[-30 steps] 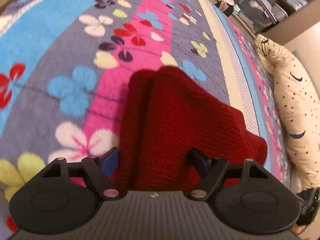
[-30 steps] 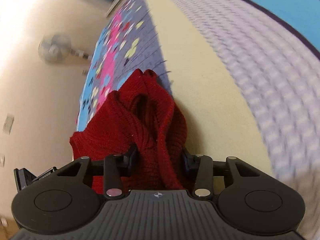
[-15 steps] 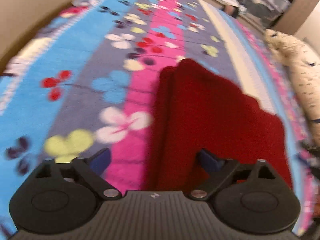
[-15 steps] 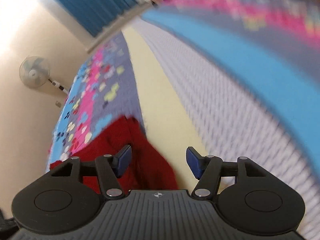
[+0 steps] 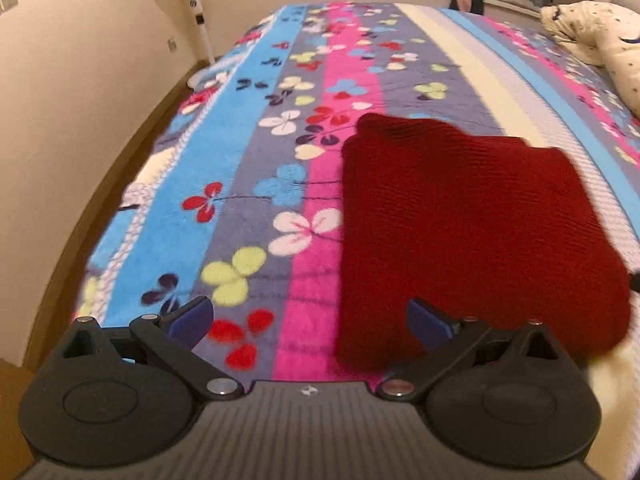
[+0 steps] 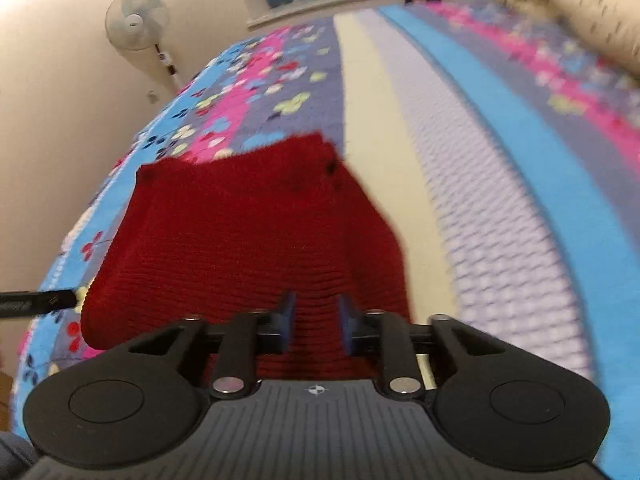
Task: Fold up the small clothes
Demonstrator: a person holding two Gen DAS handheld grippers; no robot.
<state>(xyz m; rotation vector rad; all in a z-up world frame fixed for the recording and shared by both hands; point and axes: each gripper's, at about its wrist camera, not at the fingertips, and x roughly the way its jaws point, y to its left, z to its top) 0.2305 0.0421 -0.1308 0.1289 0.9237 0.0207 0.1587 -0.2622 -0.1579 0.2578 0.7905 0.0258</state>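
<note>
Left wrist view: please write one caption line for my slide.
Open left claw above a folded dark red knitted garment lying on a striped flowered fleece blanket.

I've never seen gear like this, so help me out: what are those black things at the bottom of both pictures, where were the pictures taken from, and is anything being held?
Each picture comes from a camera mounted on a hand-held gripper, looking forward along its two fingers. A person holds one in each hand; there is no robot arm.

The left view shows the left gripper with its jaws spread wide and nothing between them. The right view shows the right gripper, its jaws narrower and closing just now, above the cloth without pinching it.

On the flowered bedspread lies a folded dark red knitted garment. Neither gripper holds it. A cream pillow with a star print lies at the far right, and a standing fan is by the wall.
</note>
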